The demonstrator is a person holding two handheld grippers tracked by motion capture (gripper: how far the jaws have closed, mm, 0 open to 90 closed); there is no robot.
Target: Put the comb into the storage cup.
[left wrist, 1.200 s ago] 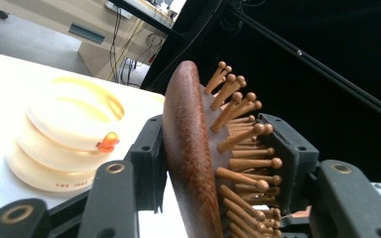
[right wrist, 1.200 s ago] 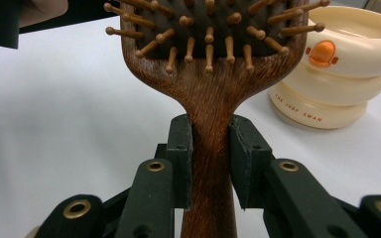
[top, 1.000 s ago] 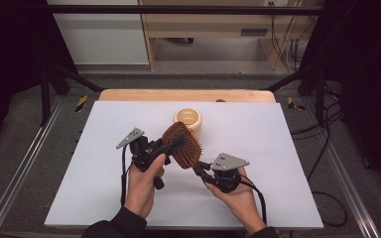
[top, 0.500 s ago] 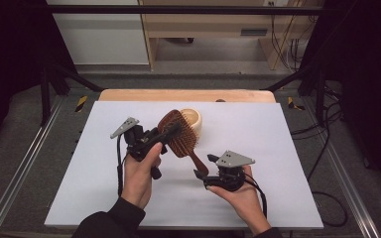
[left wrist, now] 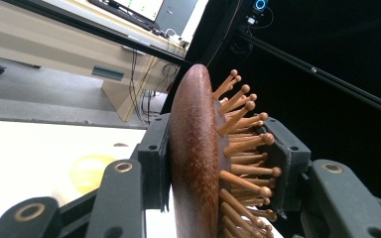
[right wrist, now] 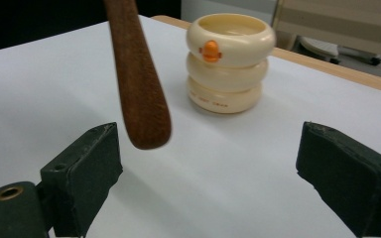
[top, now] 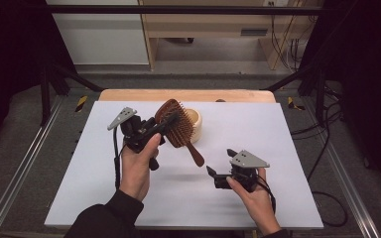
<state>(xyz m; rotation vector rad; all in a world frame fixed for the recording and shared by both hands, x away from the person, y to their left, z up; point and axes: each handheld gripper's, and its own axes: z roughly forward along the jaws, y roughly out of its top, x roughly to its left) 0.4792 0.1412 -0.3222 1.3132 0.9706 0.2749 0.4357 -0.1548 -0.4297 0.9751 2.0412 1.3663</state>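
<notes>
1. Up above the white table (top: 287, 148), the left gripper (top: 164, 126) squeezes the brush head of the wooden hairbrush (top: 177, 128), back and bristles between its jaws.
2. Its handle (right wrist: 138, 74) slants down toward the right gripper (top: 219, 167), ending just above and in front of one jaw.
3. That gripper's jaws have just been opening; nothing sits between them.
4. Right behind stands the cream cup (right wrist: 229, 62).

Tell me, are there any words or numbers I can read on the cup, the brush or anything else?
Cream holder, bottom ring: a short line of small brown print, too blurred to read.
Cream holder, top ring: an orange mark, a picture and no letters.
Wooden hairbrush: no writing to be seen.
Screen behind the table: text too small to read.
</notes>
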